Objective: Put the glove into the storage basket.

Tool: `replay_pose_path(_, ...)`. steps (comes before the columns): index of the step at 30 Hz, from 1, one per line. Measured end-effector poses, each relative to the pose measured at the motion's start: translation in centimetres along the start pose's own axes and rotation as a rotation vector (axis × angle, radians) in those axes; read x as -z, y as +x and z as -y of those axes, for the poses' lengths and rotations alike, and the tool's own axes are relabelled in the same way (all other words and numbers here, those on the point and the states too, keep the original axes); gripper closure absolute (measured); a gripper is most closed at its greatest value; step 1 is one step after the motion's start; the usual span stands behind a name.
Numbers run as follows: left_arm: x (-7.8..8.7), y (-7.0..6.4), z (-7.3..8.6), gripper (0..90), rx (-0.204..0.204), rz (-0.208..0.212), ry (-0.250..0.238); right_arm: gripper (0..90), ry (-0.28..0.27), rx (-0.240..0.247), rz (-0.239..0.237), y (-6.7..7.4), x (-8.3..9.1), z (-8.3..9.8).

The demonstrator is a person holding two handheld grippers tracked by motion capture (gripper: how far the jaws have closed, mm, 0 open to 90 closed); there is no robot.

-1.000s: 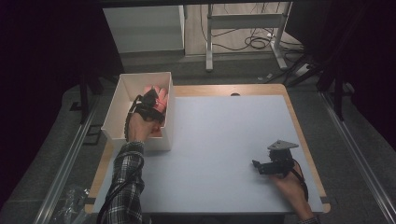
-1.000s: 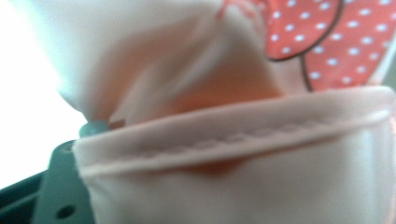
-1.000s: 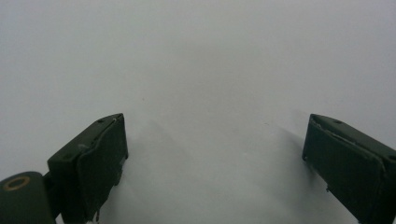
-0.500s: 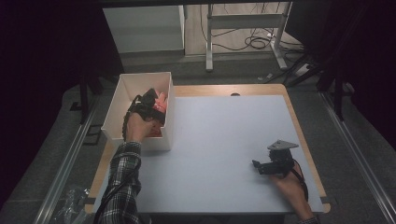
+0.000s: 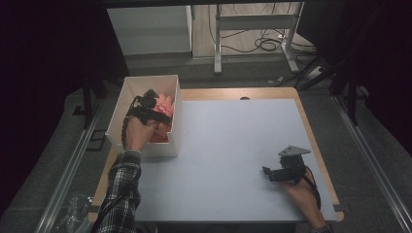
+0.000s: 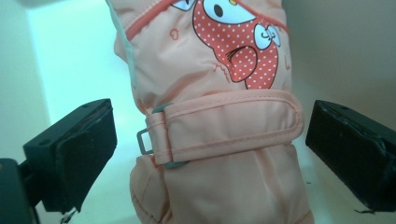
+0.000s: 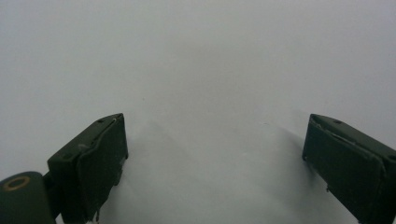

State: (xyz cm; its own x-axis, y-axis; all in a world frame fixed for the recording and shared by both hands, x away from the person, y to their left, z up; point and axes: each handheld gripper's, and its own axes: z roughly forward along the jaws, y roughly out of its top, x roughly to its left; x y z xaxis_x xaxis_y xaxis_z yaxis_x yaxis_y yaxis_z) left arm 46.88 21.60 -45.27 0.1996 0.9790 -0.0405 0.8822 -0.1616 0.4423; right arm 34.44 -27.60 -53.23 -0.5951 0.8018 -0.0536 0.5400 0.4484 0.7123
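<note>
High view: near the front edge the right gripper (image 5: pixel 270 174) rests idle on the pale grey table (image 5: pixel 233 145), jaws wide on nothing, while farther back the left gripper (image 5: pixel 154 108) reaches into the white rectangular box (image 5: pixel 145 85), jaws spread either side of the peach padded fabric glove (image 6: pixel 219 112), apparently lined up to pinch it.
</note>
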Motion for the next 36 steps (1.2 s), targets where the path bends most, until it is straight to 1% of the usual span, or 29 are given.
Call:
replay_pose_path(5,0.5,0.2,0.4,2.2,-0.009,0.023,-0.046,6.8,0.0,0.0,0.0,0.0,0.0,0.0)
replay_pose_path(8,1.0,0.2,0.6,2.1,-0.019,0.029,-0.069,6.9,0.0,0.001,0.0,0.0,0.0,0.0)
replay_pose_path(13,2.3,0.2,1.0,2.1,-0.035,0.043,-0.123,6.9,0.0,0.0,0.0,0.0,0.0,0.0)
replay_pose_path(15,2.9,0.1,1.1,2.1,-0.052,0.049,-0.147,6.9,0.0,0.0,0.0,0.0,0.0,0.0)
replay_pose_path(17,3.4,0.0,1.2,2.2,-0.057,0.056,-0.165,6.8,0.0,0.0,0.0,0.0,0.0,0.0)
replay_pose_path(24,4.8,-0.6,1.6,2.2,-0.104,0.083,-0.222,6.9,0.0,0.0,0.0,0.0,0.0,0.0)
replay_pose_path(29,5.7,-1.1,1.8,2.6,-0.128,0.105,-0.235,6.8,0.0,0.001,0.001,0.0,0.0,0.0)
replay_pose_path(30,5.9,-1.2,1.9,2.8,-0.128,0.112,-0.24,6.9,0.0,0.001,0.0,0.0,0.0,0.0)
replay_pose_path(34,6.7,-1.7,2.1,3.6,-0.142,0.157,-0.264,6.8,0.0,0.001,0.001,0.0,0.0,0.0)
replay_pose_path(36,7.1,-2.1,2.1,3.7,-0.152,0.168,-0.272,6.8,0.0,0.001,0.001,0.0,0.0,0.0)
